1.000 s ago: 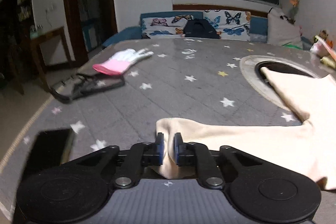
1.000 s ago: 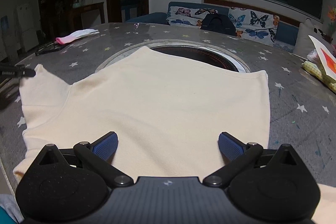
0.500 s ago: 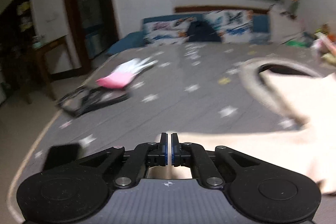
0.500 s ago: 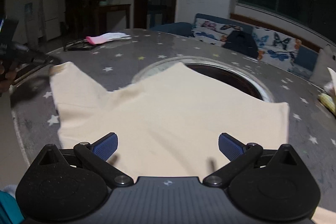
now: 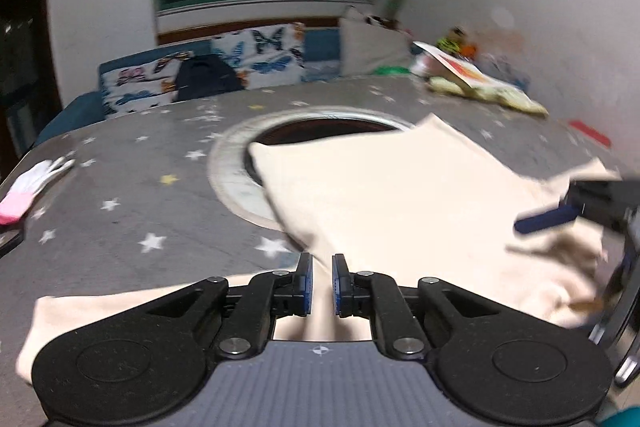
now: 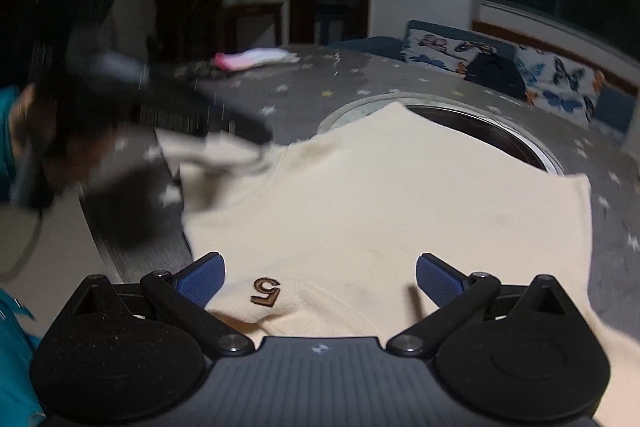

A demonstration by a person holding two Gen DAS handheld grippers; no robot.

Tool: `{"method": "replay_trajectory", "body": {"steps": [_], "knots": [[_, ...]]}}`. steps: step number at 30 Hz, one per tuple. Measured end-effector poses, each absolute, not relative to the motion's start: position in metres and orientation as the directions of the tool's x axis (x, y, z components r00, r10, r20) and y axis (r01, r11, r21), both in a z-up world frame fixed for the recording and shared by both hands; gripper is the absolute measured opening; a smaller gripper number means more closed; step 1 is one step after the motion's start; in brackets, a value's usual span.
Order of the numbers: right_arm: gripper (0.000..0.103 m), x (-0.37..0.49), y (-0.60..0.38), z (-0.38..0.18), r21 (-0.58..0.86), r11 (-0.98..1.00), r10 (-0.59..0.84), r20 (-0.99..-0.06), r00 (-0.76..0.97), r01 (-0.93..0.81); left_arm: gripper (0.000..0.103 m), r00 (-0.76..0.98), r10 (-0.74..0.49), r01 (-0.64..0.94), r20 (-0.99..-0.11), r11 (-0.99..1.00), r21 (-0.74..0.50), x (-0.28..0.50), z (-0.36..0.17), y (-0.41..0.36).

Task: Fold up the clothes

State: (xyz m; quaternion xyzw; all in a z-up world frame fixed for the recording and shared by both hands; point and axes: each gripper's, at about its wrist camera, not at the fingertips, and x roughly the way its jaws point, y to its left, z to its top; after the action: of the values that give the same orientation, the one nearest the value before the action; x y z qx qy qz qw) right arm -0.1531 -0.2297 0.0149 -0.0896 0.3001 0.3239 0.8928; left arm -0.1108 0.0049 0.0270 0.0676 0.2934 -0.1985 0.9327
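As my left gripper (image 5: 319,283) begins opening around the shirt's sleeve (image 5: 320,301), the cream shirt (image 6: 400,195) lies on the worktop (image 5: 132,195); my right gripper (image 6: 320,279) hovers released. Dropped early, the sleeve could slump unfolded.

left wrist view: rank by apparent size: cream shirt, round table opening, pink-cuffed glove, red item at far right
1. cream shirt
2. round table opening
3. pink-cuffed glove
4. red item
Glove and red item are small and blurred; their order is unsure.

In my left view: left gripper (image 5: 319,281), jaws opening with cream shirt (image 5: 400,195) sleeve fabric between them; star-print tablecloth (image 5: 132,203); pink-cuffed glove (image 5: 30,187) far left; right gripper (image 5: 560,215) blurred.
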Motion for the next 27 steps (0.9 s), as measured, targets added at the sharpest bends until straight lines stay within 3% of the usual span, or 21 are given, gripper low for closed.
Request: {"method": "replay_trajectory", "body": {"steps": [4, 13, 19, 27], "knots": [[0.103, -0.157, -0.268, 0.024, 0.110, 0.836, 0.498, -0.566, 0.657, -0.538, 0.011, 0.723, -0.322, 0.424, -0.612, 0.905, 0.025, -0.110, 0.015, -0.002], [0.103, -0.136, -0.357, 0.019, 0.210, 0.930, 0.366, -0.561, 0.742, -0.300, 0.018, 0.722, -0.373, 0.465, -0.583, 0.885, 0.010, -0.110, 0.033, -0.015], [0.103, -0.115, -0.361, 0.012, 0.282, 0.907, 0.420, -0.549, 0.723, -0.312, 0.023, 0.669, -0.479, 0.570, -0.568, 0.822, -0.022, -0.106, 0.041, -0.061], [0.103, -0.109, -0.390, 0.004, 0.313, 0.929, 0.344, -0.543, 0.766, -0.195, 0.027, 0.587, -0.549, 0.677, -0.595, 0.736, -0.010, -0.113, 0.034, -0.106]]}}
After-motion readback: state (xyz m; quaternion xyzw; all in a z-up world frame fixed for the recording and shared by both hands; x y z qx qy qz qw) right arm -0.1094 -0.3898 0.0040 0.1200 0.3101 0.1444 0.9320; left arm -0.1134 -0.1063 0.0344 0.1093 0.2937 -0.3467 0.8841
